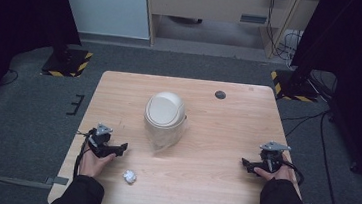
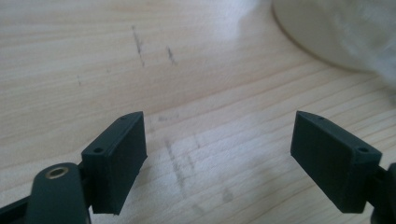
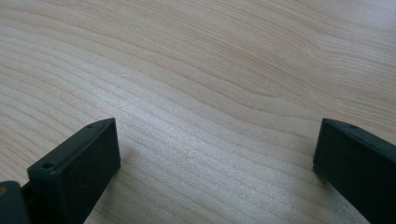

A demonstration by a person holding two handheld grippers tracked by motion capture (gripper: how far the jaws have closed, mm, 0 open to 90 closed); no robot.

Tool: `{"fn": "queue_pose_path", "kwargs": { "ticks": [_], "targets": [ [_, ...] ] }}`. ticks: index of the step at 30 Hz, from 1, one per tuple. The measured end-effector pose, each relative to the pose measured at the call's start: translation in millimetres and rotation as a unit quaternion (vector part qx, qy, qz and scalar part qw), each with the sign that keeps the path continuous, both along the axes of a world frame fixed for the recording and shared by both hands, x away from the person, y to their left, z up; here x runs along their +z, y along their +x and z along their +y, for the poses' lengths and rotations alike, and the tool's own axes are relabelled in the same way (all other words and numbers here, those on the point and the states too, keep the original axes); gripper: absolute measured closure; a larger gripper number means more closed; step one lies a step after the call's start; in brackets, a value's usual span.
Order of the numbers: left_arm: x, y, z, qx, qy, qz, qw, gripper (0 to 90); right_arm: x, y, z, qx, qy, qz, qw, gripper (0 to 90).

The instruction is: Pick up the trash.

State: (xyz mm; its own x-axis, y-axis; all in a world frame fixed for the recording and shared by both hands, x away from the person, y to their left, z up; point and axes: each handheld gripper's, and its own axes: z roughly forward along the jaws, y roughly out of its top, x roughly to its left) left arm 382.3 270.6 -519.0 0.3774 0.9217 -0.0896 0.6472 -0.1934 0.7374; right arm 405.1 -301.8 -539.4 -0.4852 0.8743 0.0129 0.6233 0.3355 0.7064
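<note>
A small white bin (image 1: pixel 165 111) with a swing lid and a clear bag liner stands at the middle of the wooden table (image 1: pixel 216 135). A crumpled paper ball (image 1: pixel 129 177) lies near the front left. My left gripper (image 1: pixel 123 148) rests on the table left of the bin, open, its jaws wide apart over bare wood (image 2: pixel 219 158); the bin's base (image 2: pixel 327 32) shows at the upper right of the left gripper view. My right gripper (image 1: pixel 244 163) rests at the right side, open, with only wood grain between its jaws (image 3: pixel 215 163).
A dark round cable hole (image 1: pixel 220 95) sits near the table's far edge. Beyond the table are grey carpet, black stand bases with yellow-black tape (image 1: pixel 66 62), and a wooden cabinet (image 1: pixel 218 5).
</note>
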Motion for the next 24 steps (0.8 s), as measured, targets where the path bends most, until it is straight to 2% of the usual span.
{"fn": "queue_pose_path", "kwargs": {
  "ticks": [4,6,10,11,13,14,16,19,23,24],
  "targets": [
    [11.7,-4.2,-3.1,-0.004,-0.022,-0.029,0.9993,19.3,0.0,-0.5,0.1,-0.001,0.000,0.000,1.0000,0.8],
    [14.7,-5.3,-4.1,-0.005,-0.025,-0.036,0.9990,19.3,0.1,-0.7,0.1,-0.002,0.000,0.000,1.0000,0.8],
    [26.9,-9.1,-8.9,-0.011,-0.036,-0.066,0.9971,20.8,-0.1,-0.9,-0.1,-0.002,-0.001,-0.001,1.0000,0.8],
    [26.9,-9.1,-8.9,-0.011,-0.036,-0.066,0.9971,20.7,0.0,-0.9,-0.2,-0.001,-0.002,-0.001,1.0000,0.7],
    [34.4,-10.7,-10.4,-0.009,-0.046,-0.086,0.9952,20.7,0.0,-0.9,-0.1,-0.001,-0.002,-0.001,1.0000,0.8],
    [34.4,-10.7,-10.4,-0.009,-0.046,-0.086,0.9952,20.6,0.0,-0.9,-0.1,-0.001,-0.002,-0.001,1.0000,0.8],
    [42.7,-12.9,-9.5,-0.001,-0.052,-0.107,0.9929,20.1,-0.1,-0.9,-0.1,-0.001,-0.002,-0.001,1.0000,0.8],
    [50.0,-15.6,-7.6,0.003,-0.071,-0.124,0.9898,20.1,-0.1,-0.9,-0.1,-0.001,-0.002,-0.001,1.0000,0.8],
    [58.7,-18.4,-6.0,0.011,-0.082,-0.145,0.9860,20.1,0.0,-0.9,-0.1,-0.001,-0.002,-0.001,1.0000,0.7],
    [58.7,-18.4,-6.0,0.011,-0.082,-0.145,0.9860,20.1,-0.1,-0.9,-0.1,-0.001,-0.002,-0.001,1.0000,0.7]
  ]
}}
